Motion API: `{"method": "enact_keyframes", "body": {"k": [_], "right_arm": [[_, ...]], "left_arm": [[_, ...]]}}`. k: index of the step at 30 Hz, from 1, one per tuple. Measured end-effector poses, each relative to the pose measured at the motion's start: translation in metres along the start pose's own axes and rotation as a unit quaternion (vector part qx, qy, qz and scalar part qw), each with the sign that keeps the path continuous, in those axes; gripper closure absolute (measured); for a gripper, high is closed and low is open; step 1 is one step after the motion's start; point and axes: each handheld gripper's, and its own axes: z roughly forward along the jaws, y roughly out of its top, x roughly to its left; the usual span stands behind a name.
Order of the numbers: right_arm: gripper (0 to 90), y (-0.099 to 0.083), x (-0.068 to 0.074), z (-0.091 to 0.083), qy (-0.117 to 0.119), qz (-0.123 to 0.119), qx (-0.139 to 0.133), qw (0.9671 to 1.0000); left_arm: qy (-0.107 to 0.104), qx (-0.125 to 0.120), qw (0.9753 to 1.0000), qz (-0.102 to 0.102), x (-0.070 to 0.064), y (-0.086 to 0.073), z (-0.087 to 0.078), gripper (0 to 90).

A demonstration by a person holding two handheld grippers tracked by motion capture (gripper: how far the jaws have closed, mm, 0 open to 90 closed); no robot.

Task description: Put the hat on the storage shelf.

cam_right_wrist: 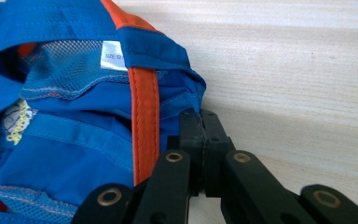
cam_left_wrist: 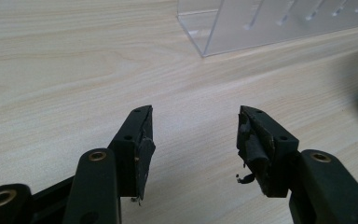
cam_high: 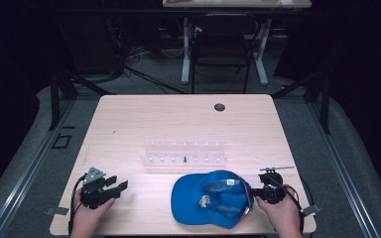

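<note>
We see the right gripper point(cam_right_wrist: 199, 122) with its jaws pressed together on the thin rim fabric of the blue cap point(cam_right_wrist: 74, 121), just beside the orange strap point(cam_right_wrist: 145, 126). Only a narrow fold appears caught between the pads. The left gripper point(cam_left_wrist: 195, 135) has its jaws wide apart over bare table point(cam_left_wrist: 74, 70), holding nothing, well apart from the cap.

Risks, in our judgement: the bite is shallow, so a pull or lift could let the fabric slide out; the cap is soft and may sag or fold with only one point held. Dragging it away from the person could push it into the clear acrylic rack point(cam_high: 184, 153) just beyond it.

Position: in the high view the cap point(cam_high: 211, 198) lies near the front edge of the table point(cam_high: 129, 119), right of centre, inside facing up, lining and size label showing. Its long axis runs roughly left to right; the brim looks to point toward the left gripper point(cam_high: 110, 187), the back rim toward the right gripper point(cam_high: 256, 192), though the brim's outline is hard to separate from the crown.
</note>
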Motion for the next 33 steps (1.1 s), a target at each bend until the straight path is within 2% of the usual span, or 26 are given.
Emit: {"method": "enact_keyframes", "body": {"k": [10,21,26,33], "right_arm": [[90.0,0.005,-0.008,-0.014,0.029,0.012,0.000,0.9995],[90.0,0.017,-0.020,-0.031,0.024,0.003,0.036,0.9991],[90.0,0.026,-0.021,-0.042,0.031,-0.003,0.051,0.9982],[90.0,0.039,-0.015,-0.054,0.029,-0.016,0.070,0.9970]], "left_arm": [[0.001,-0.002,1.0000,-0.002,0.000,-0.001,0.000,46.5],[0.002,0.000,1.0000,0.000,-0.001,-0.001,0.001,46.5],[0.000,0.007,1.0000,0.004,-0.002,-0.001,0.001,46.5],[-0.001,0.004,1.0000,0.003,-0.002,-0.001,0.001,46.5]]}}
